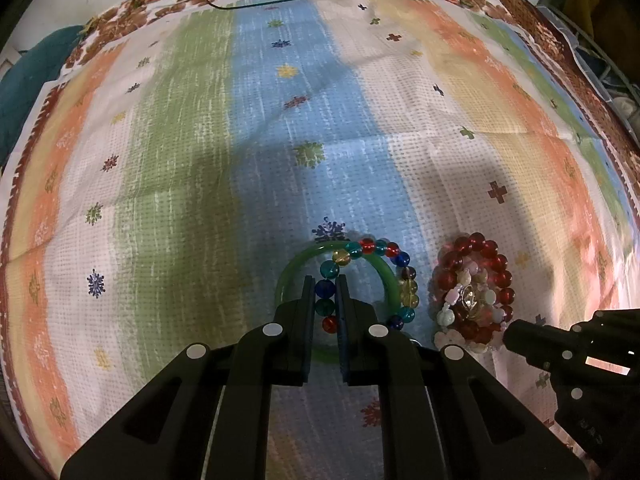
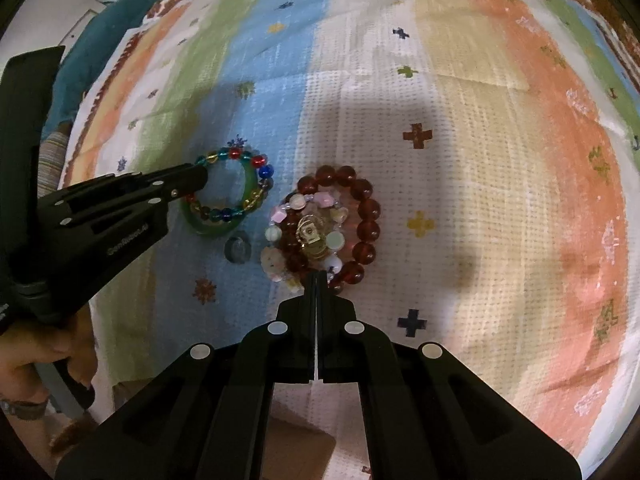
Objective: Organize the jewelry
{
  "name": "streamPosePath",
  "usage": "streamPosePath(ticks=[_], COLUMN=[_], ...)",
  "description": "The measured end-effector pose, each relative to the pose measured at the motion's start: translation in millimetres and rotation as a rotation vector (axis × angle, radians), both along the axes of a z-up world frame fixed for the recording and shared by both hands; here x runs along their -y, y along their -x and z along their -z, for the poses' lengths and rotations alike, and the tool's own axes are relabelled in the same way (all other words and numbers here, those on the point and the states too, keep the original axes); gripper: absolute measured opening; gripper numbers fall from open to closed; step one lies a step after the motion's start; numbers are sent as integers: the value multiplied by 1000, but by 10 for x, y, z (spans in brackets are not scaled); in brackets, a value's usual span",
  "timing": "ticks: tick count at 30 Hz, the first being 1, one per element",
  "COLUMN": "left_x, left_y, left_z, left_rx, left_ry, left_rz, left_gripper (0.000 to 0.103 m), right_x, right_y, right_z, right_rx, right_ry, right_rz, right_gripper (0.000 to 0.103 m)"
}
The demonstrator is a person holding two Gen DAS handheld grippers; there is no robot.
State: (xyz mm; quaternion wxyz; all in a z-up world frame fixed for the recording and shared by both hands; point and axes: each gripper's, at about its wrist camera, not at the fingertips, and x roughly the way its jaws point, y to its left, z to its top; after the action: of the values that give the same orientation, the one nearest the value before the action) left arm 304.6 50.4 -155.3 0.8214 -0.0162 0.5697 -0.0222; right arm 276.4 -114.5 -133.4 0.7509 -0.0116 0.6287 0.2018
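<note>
You worked in a home, it seemed: a striped cloth [image 1: 200, 128] with a flower border covered the surface, bracelets [image 2: 332, 220] lay on it, and a teal cushion [image 1: 24, 88] sat beside.

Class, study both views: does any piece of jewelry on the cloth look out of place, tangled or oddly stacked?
Yes. The multicolored bead bracelet lies over the green bangle, with the left tongs closed on its beads. Beside it, the red bead bracelet, a pastel one and a gold clip are heaped together. A small ring sits apart.
</note>
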Motion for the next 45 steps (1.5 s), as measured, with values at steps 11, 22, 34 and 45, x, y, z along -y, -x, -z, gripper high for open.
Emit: streamPosePath(ticks=[11, 22, 34, 45], left_x=[10, -4, 19, 10], left_y=[-4, -6, 11, 38], left_z=[-15, 4, 41, -54], left_rx=[6, 3, -1, 13], left_ry=[-1, -2, -8, 6], left_rz=[5, 2, 8, 4], left_gripper=[9, 9, 9, 9], right_x=[-52, -104, -128, -107], right_y=[26, -18, 5, 35], right_z=[-48, 70, 144, 47], right_rx=[32, 21, 21, 51], right_ry=[5, 29, 66, 66], right_rz=[-11, -3, -22, -34], right_gripper=[55, 37, 13, 8])
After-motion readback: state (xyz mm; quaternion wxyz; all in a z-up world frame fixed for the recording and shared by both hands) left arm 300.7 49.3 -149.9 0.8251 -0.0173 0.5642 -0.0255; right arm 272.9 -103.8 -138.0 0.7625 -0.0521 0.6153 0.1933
